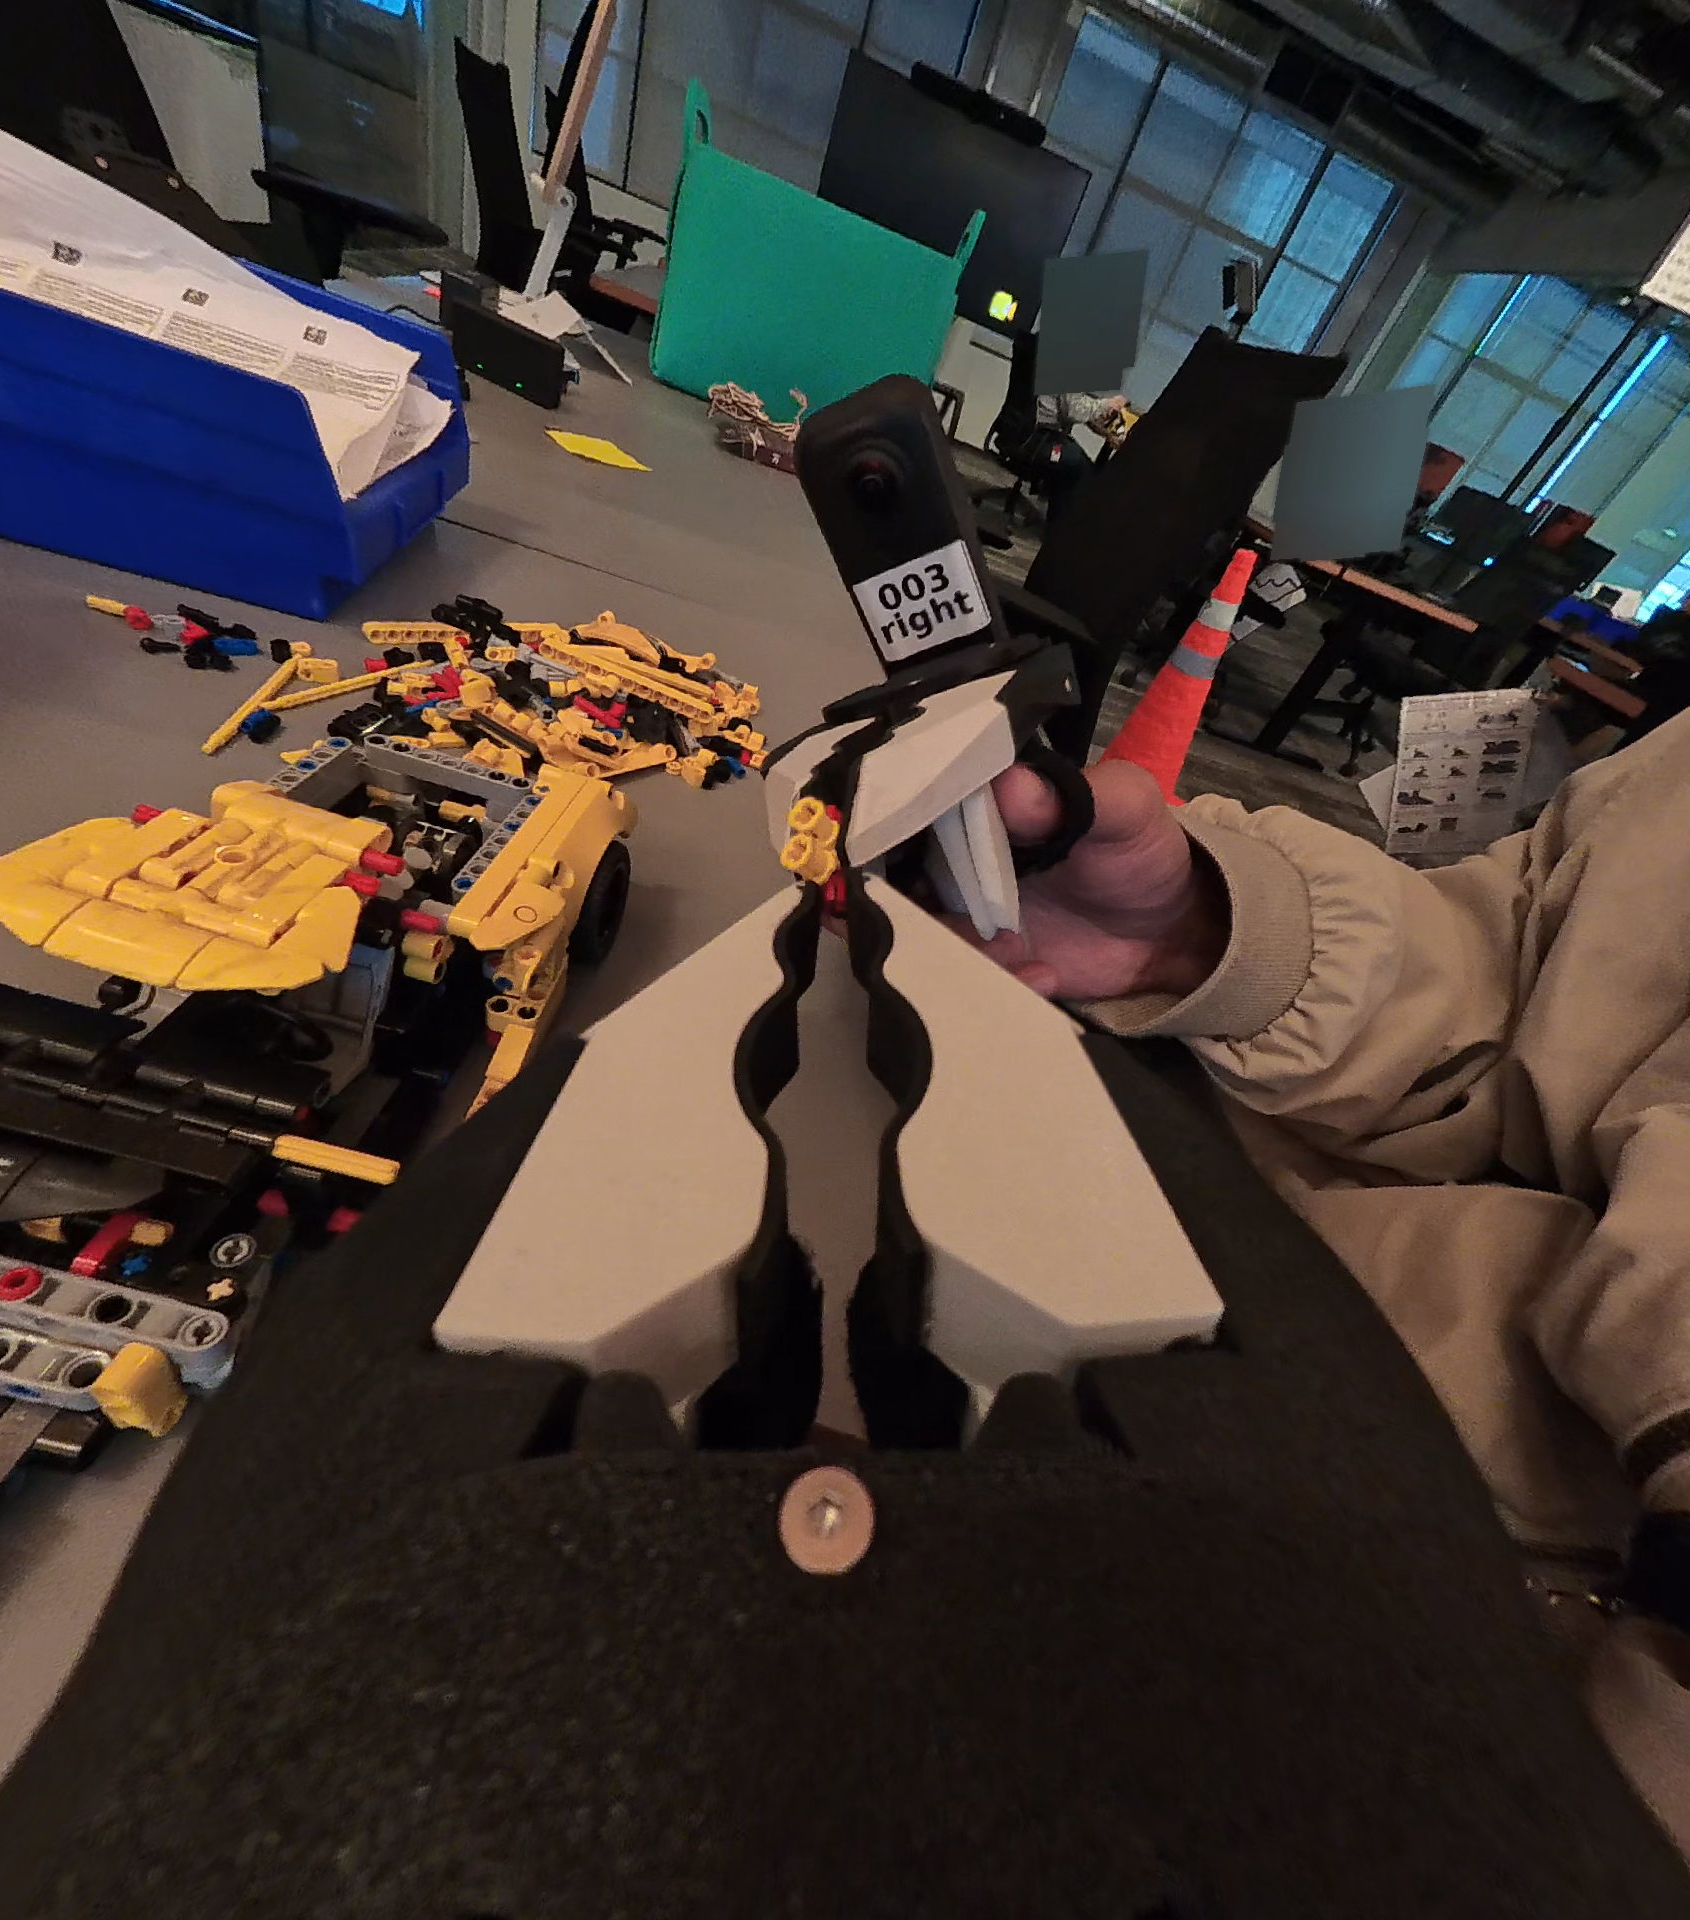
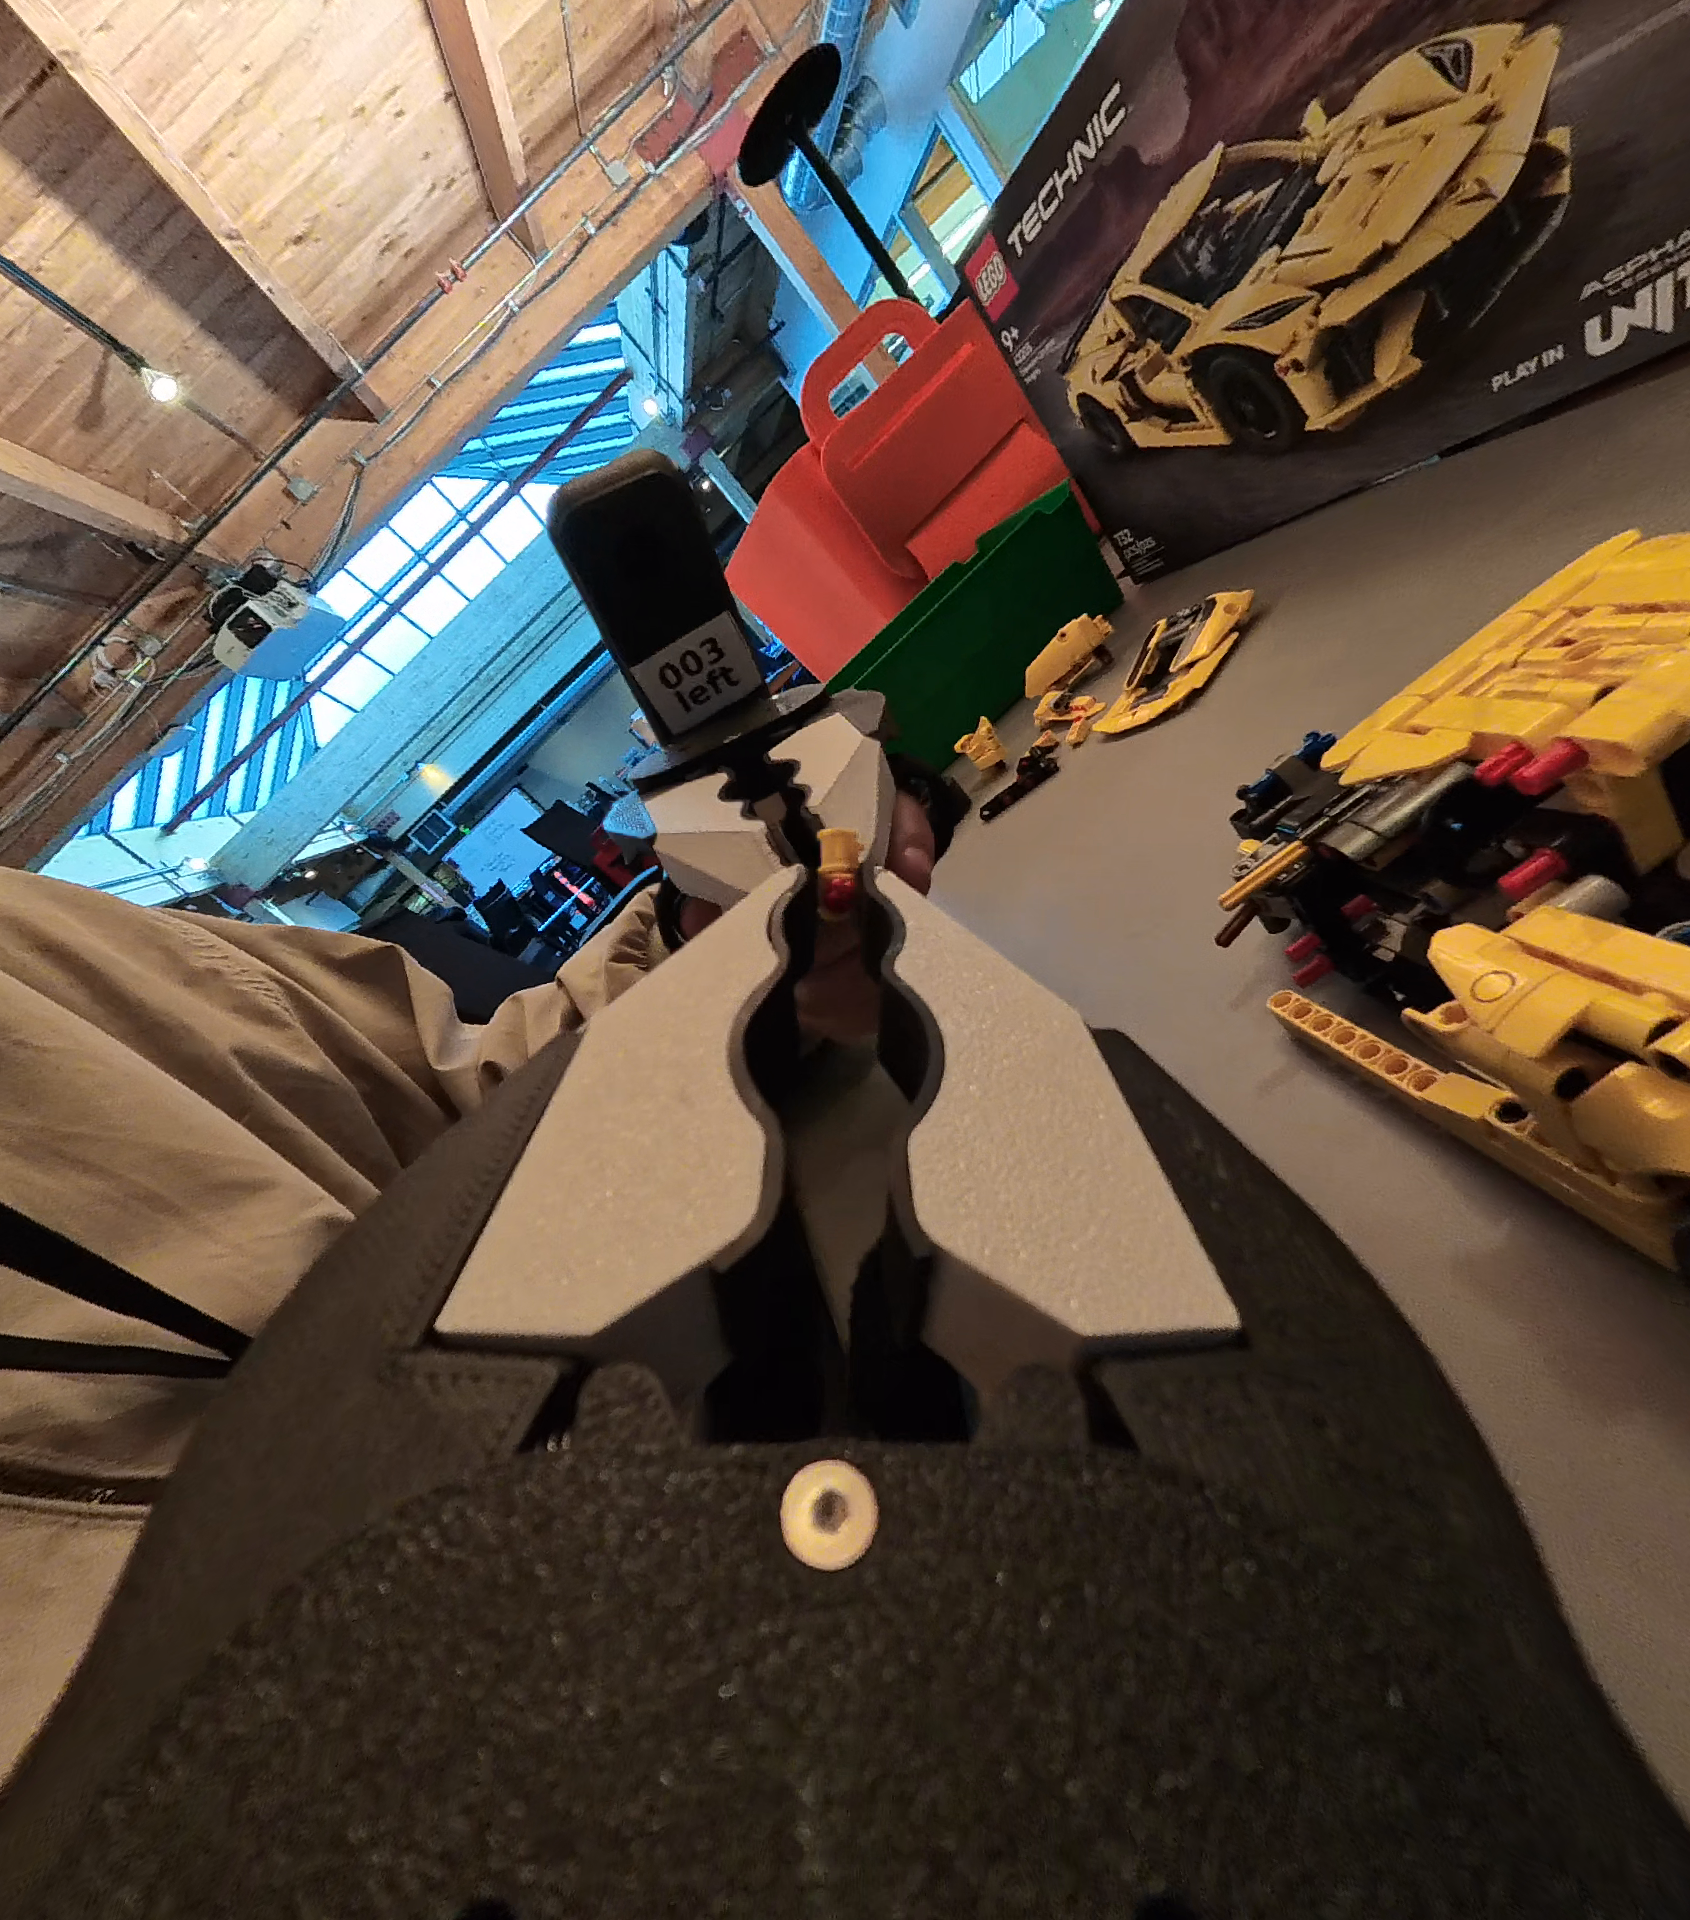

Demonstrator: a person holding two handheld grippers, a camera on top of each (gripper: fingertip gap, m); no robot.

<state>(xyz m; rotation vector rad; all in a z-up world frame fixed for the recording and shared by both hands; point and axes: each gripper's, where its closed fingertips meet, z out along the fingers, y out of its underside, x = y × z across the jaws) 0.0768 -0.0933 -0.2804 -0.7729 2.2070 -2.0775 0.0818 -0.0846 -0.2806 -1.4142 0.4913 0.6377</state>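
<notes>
Above the tabletop's (image 1: 10, 727) near edge, beside the yellow car (image 1: 197, 883), risked skewing the red pin (image 1: 833, 886) or dropping the yellow connector (image 1: 808, 826) among the loose pieces (image 1: 560, 686), given any misalignment of the tips. Held the connector clamped in the right gripper's (image 2: 839, 894) narrowly parted fingers; set the left gripper's (image 1: 825, 902) fingers, almost together, at the pin, grip there not discernible.

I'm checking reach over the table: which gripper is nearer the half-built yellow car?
Left, though not by much. The left gripper hangs just beside the yellow car, near its wheel; the right gripper meets it fingertip to fingertip on the side away from the car.
</notes>
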